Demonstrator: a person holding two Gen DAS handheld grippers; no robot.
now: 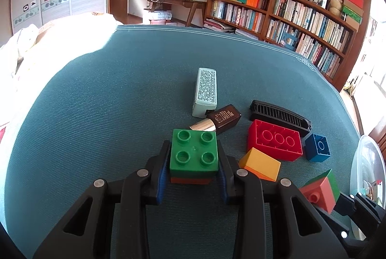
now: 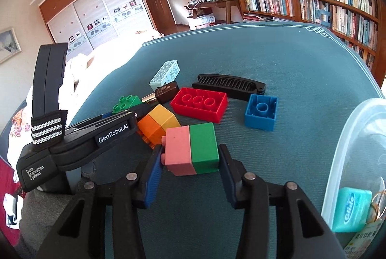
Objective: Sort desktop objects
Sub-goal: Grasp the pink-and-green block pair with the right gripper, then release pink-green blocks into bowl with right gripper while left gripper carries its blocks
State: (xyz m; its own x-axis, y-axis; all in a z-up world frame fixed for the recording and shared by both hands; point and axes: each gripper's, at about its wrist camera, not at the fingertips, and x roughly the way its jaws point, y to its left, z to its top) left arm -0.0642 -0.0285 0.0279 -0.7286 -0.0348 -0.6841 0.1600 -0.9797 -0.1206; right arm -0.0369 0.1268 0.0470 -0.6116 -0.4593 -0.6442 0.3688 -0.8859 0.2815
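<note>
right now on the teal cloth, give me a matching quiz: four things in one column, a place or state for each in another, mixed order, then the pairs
Things
1. green block
2. pink and green block
3. red brick
4. floss box

Places or states
A. lies studs down, hollow side up, just in front of the black comb
B. inside the clear plastic container
C. between the left tongs, stacked on an orange block
D. between the right tongs, on its side

Pairs: 1-C, 2-D, 3-A, 4-B
</note>
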